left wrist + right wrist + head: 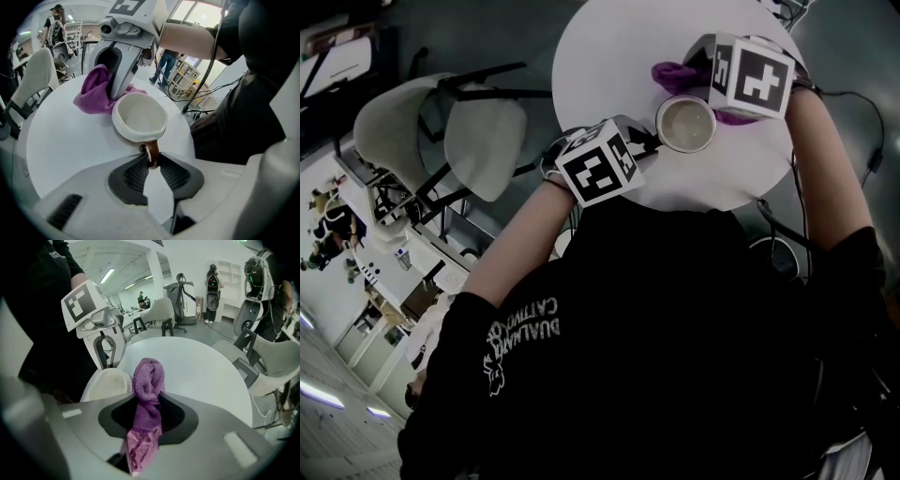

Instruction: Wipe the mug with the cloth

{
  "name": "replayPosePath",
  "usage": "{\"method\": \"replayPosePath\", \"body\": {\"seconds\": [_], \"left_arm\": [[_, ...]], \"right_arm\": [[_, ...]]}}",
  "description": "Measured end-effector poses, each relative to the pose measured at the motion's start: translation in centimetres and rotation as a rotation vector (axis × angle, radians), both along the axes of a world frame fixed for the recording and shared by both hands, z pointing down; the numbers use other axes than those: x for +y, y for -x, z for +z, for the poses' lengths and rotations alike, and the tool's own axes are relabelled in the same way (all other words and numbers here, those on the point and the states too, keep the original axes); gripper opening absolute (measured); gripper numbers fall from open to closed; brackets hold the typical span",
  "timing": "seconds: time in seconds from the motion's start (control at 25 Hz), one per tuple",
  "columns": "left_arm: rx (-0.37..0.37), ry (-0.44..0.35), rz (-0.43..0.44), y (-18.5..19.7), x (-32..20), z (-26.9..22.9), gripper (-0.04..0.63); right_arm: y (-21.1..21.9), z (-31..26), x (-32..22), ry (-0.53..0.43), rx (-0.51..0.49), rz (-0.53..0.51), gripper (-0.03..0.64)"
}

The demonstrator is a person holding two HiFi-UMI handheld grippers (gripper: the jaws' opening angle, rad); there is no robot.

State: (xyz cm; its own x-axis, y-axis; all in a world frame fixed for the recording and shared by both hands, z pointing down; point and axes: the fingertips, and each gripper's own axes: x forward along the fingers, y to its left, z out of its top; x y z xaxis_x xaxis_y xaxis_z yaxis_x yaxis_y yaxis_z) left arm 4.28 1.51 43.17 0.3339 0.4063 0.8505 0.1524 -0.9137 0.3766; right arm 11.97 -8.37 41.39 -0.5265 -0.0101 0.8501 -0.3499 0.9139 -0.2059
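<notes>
A cream mug (686,125) with a brown handle stands on the round white table (609,56). In the left gripper view my left gripper (152,161) is shut on the mug's handle (152,152), with the mug's bowl (139,117) just beyond the jaws. My right gripper (151,401) is shut on a purple cloth (147,399), whose bunched end sticks out past the jaws beside the mug (108,383). In the head view the cloth (677,75) lies against the mug's far side, under the right gripper's marker cube (752,75). The left gripper's cube (598,164) sits at the table's near edge.
A white chair (441,127) stands left of the table. Cables (862,131) run over the floor to the right. Further chairs (161,312) and people (213,284) stand behind the table in the right gripper view.
</notes>
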Motion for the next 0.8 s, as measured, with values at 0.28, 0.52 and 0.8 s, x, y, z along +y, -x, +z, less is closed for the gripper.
{"method": "replayPosePath", "body": {"seconds": [0.28, 0.52, 0.8], "left_arm": [[-0.005, -0.001, 0.0, 0.4, 0.0, 0.4, 0.08], [-0.005, -0.008, -0.002, 0.5, -0.2, 0.3, 0.078], [0.007, -0.037, -0.044, 0.1, -1.3, -0.2, 0.08]], "right_arm": [[1.4, 0.5, -0.3, -0.028, 0.02, -0.037, 0.112], [3.3, -0.7, -0.4, -0.07, -0.03, -0.068, 0.11], [5.4, -2.0, -0.1, -0.035, -0.105, -0.09, 0.112]]}}
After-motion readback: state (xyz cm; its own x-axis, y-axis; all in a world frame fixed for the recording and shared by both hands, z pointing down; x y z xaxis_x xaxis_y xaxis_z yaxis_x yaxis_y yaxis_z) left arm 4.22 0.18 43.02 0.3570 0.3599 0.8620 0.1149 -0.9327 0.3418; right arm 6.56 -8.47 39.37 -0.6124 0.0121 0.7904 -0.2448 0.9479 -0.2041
